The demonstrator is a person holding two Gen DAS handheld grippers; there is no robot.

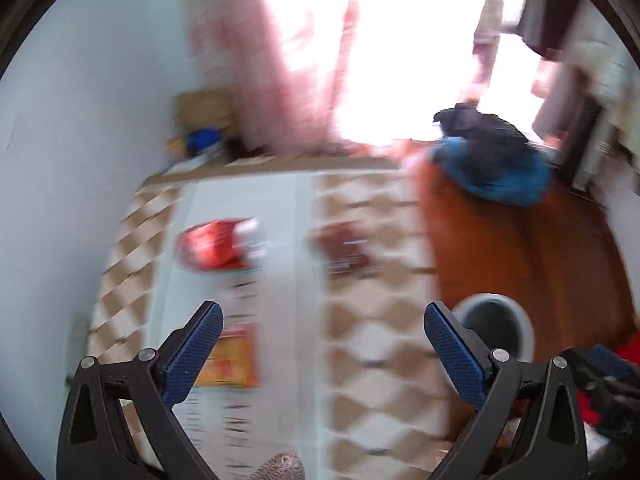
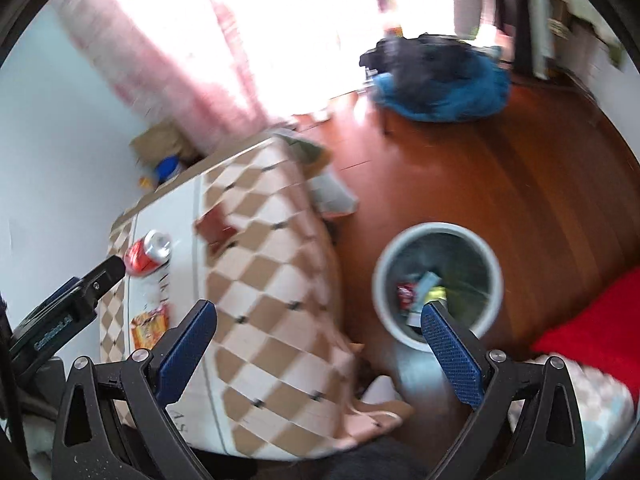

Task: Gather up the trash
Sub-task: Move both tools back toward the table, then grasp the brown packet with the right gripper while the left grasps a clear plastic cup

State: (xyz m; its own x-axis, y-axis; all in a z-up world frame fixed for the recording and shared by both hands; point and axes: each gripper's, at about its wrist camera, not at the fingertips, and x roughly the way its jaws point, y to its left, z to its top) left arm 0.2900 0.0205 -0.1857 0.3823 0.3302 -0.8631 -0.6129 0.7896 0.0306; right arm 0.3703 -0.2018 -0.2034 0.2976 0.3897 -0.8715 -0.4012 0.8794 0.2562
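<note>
A red soda can [image 1: 218, 245] lies on its side on the white strip of the checkered table [image 1: 368, 344]; it also shows in the right wrist view [image 2: 147, 254]. A dark red wrapper [image 1: 345, 250] lies to its right, also in the right wrist view [image 2: 216, 229]. An orange packet [image 1: 232, 360] lies nearer, also in the right wrist view [image 2: 149, 325]. My left gripper [image 1: 323, 322] is open and empty above the table, short of the can; its tip [image 2: 102, 276] reaches close to the can. My right gripper [image 2: 320, 320] is open and empty between the table and the bin [image 2: 436, 280].
The grey bin [image 1: 496, 324] stands on the wooden floor [image 2: 520, 184] right of the table and holds several wrappers. A blue and black pile [image 2: 440, 80] lies further back. A red cushion [image 2: 592, 316] is at the right. A wall [image 1: 80, 120] runs along the left.
</note>
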